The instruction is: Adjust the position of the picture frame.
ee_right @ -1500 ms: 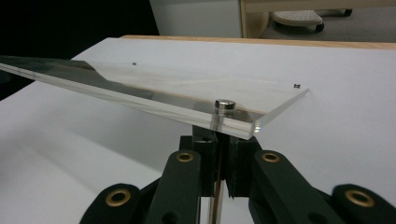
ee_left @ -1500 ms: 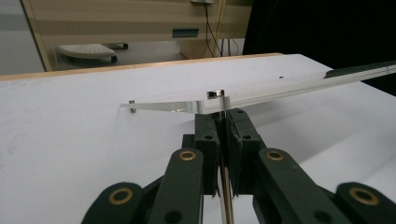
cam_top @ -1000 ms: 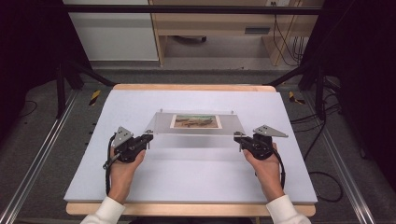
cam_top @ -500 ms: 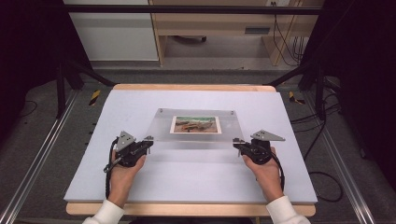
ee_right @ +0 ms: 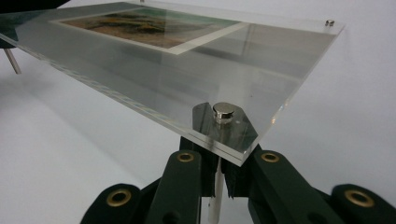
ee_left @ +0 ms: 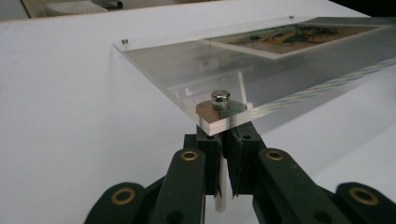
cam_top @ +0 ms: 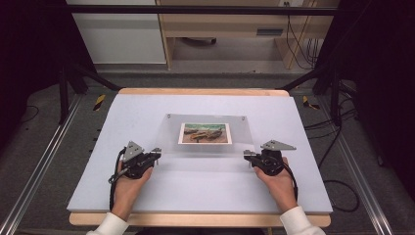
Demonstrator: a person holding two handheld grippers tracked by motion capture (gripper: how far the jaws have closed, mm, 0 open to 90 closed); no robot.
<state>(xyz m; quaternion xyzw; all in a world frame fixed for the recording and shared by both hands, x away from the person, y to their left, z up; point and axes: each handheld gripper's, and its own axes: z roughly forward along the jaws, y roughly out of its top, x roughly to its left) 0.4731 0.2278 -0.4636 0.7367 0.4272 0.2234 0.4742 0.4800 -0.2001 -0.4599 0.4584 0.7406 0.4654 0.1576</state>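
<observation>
Lowered frame (cam_top: 205, 134); gripper views reveal clamped legs (ee_left: 222, 186).

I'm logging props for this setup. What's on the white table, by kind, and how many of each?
Clear frame with a picture: 1
Round metal studs at its corners: 4
Grippers, left and right: 2
Total: 7

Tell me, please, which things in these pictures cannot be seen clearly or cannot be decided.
- Left tool: its jaw tips sit under the corner of the acrylic frame in the left gripper view, so the contact on the white leg is partly hidden.
- Right tool: same, under the frame corner in the right gripper view.
- Printed picture: too small in the high view, cut by the edge in both gripper views.
- Far studs: tiny; whether the far edge touches the table is unclear.
</observation>
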